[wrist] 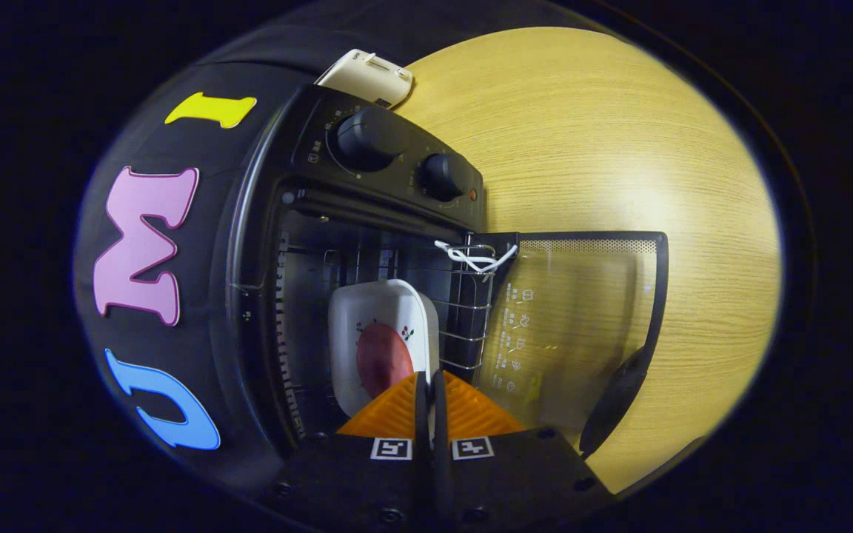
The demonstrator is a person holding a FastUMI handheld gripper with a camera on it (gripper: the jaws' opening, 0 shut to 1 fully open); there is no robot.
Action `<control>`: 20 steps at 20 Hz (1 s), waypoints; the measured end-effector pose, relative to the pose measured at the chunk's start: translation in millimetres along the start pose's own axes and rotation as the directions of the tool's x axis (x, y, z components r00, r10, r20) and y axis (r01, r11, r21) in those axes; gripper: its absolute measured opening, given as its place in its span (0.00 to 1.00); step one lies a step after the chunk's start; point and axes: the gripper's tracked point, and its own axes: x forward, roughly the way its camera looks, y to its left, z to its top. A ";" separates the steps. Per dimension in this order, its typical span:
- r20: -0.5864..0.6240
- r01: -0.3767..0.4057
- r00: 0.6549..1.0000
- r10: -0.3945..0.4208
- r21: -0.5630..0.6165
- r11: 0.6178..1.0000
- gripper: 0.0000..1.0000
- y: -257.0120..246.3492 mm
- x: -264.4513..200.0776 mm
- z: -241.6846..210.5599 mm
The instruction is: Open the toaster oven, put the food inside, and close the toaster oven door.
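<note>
The black toaster oven (pixel 397 159) stands on the wooden table (pixel 604 148) with its glass door (pixel 574 326) swung fully open and lying flat. Inside, on the wire rack (pixel 463 311), rests a white plate (pixel 367 318) carrying a round reddish-brown piece of food (pixel 382 359). My gripper (pixel 430 379) is at the oven's mouth. Its fingers are shut on the near rim of the plate, and a thin sliver of that rim shows between them. The plate lies partly inside the cavity.
The door's dark handle (pixel 615 403) sticks out at the door's outer edge, close beside my fingers. A white cord (pixel 474 257) is tied at the rack's corner by the hinge. Two knobs (pixel 367 137) sit on the control panel. A white device (pixel 365 76) lies behind the oven.
</note>
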 end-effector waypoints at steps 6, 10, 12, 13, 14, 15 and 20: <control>-0.015 -0.046 0.999 0.046 0.005 0.999 0.29 1.9 -19.5 -0.5; -0.053 -0.072 0.996 0.068 -0.066 0.995 0.32 -12.7 -49.8 2.5; -0.069 -0.122 0.992 0.108 -0.243 0.962 0.32 -26.7 -72.1 0.5; -0.091 -0.144 0.989 0.118 -0.377 0.915 0.31 -39.6 -79.5 -1.8; -0.115 -0.152 0.987 0.109 -0.501 0.852 0.36 -55.4 -86.9 -4.5; -0.136 -0.162 0.986 0.101 -0.596 0.787 0.53 -72.2 -94.3 -5.9; -0.197 -0.217 0.975 0.099 -0.780 0.587 0.91 -123.1 -121.4 -10.3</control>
